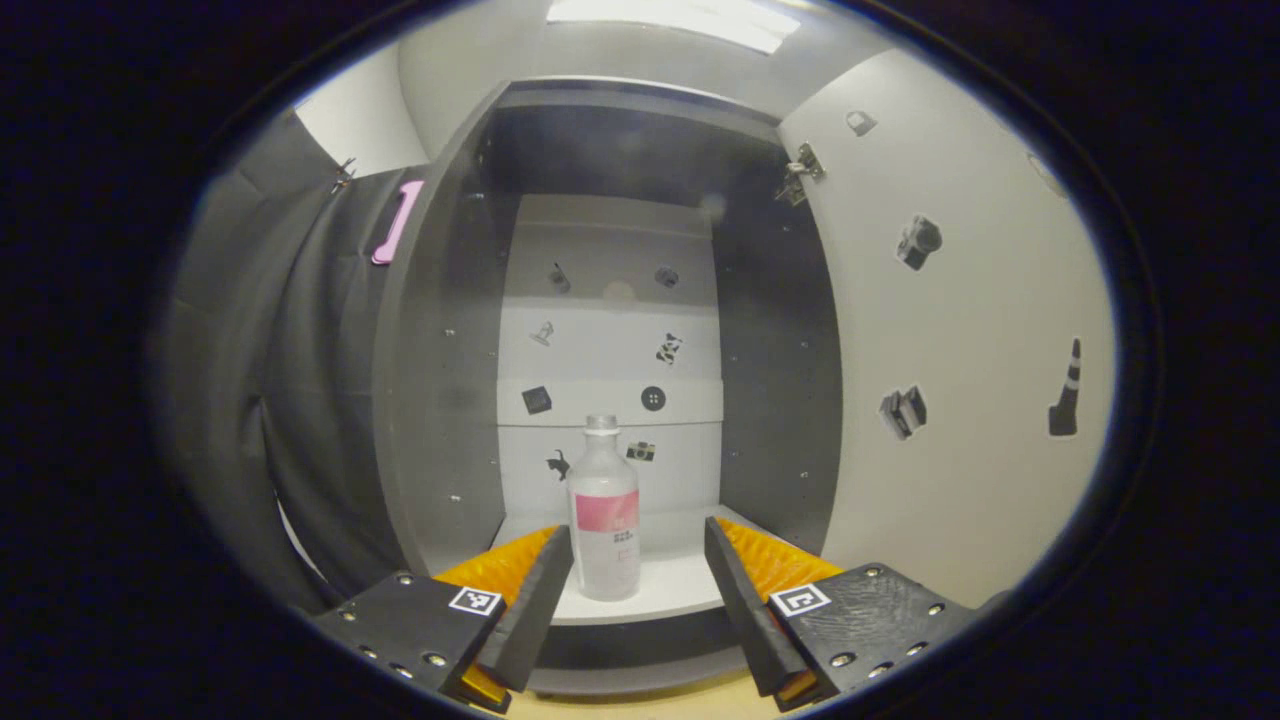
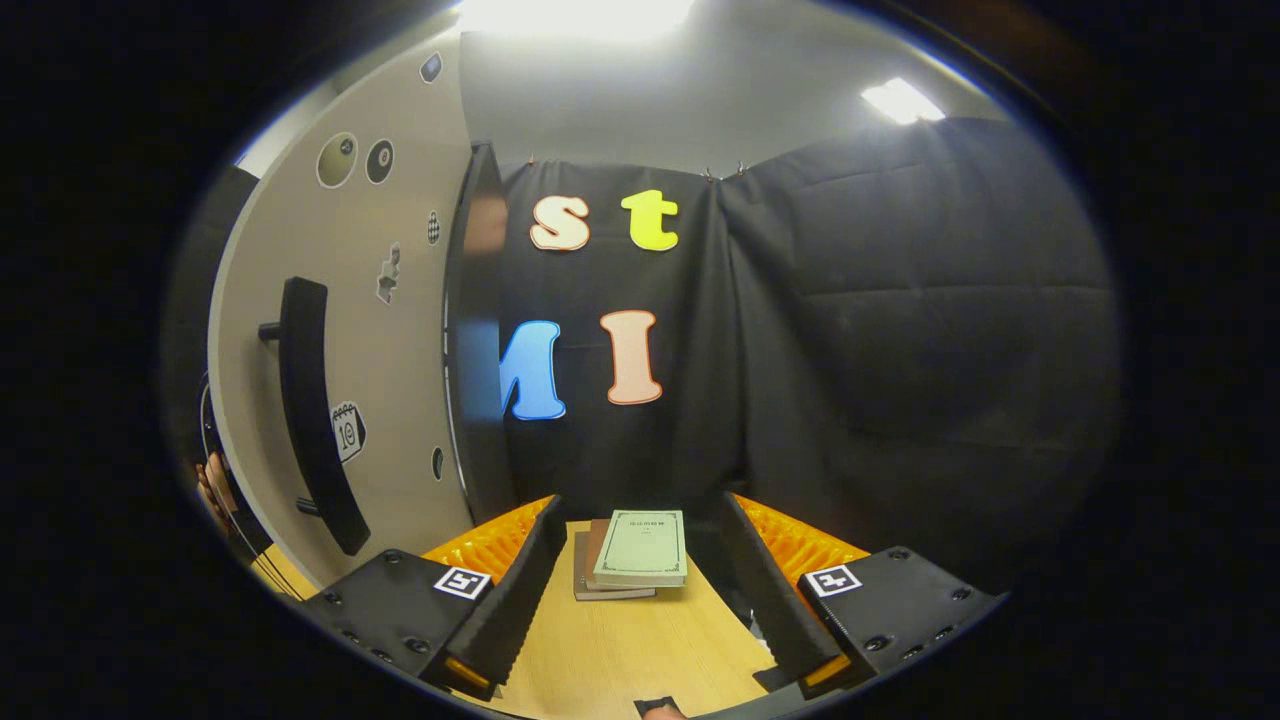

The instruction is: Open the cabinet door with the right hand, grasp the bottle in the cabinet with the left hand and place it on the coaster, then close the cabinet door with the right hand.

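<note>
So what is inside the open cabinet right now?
One bottle stands upright on the cabinet's pale shelf, with small stickers on the back wall behind it. The open left gripper covers the shelf's front corners.

Left gripper (image 1: 638, 575), seen in the left gripper view: fingers spread wide and level, pointing forward, with nothing pressed between them. Right gripper (image 2: 640, 570), seen in the right gripper view: fingers likewise parted, level, gripping nothing.
</note>
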The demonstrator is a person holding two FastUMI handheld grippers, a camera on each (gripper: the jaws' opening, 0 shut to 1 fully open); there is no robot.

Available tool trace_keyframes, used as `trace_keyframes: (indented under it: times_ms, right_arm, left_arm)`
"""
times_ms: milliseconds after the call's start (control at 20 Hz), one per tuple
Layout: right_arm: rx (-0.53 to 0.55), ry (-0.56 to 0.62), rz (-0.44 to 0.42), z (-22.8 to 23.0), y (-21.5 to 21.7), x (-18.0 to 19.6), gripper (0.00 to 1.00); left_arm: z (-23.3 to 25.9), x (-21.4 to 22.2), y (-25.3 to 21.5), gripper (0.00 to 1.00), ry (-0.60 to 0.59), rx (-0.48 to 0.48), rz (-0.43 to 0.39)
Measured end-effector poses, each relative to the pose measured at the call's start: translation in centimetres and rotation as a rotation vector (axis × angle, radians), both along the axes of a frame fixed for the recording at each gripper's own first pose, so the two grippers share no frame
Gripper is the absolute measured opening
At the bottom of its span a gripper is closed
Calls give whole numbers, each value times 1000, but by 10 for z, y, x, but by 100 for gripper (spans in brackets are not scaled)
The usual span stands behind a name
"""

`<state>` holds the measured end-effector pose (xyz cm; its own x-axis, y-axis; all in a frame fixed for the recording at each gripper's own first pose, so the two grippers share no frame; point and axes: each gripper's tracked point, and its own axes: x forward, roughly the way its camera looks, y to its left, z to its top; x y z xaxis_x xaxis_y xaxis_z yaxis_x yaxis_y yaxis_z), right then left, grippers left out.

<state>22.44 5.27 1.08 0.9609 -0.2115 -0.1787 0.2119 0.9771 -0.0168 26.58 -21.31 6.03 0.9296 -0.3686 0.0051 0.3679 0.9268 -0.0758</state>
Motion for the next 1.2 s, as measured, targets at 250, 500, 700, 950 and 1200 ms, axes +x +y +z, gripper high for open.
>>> trace_keyframes:
  times_ms: [250, 500, 700, 950, 1200]
  right_arm:
    - [3, 22, -86, -12, -3, 9, 98]
    - [13, 41, -146, -24, -3, 13, 98]
    - [7, 55, -168, -28, -3, 15, 98]
    - [-3, 50, -154, -24, -2, 16, 98]
    - [-2, 49, -103, -22, 0, 16, 98]
  left_arm:
    - [-30, 52, -4, 80, 33, 6, -20]
    - [-52, 93, -5, 80, 55, 33, -13]
    - [-59, 110, -7, 80, 72, 26, -18]
    - [-55, 106, -2, 73, 65, 29, -17]
    - [-27, 76, 18, 73, 6, -6, 5]
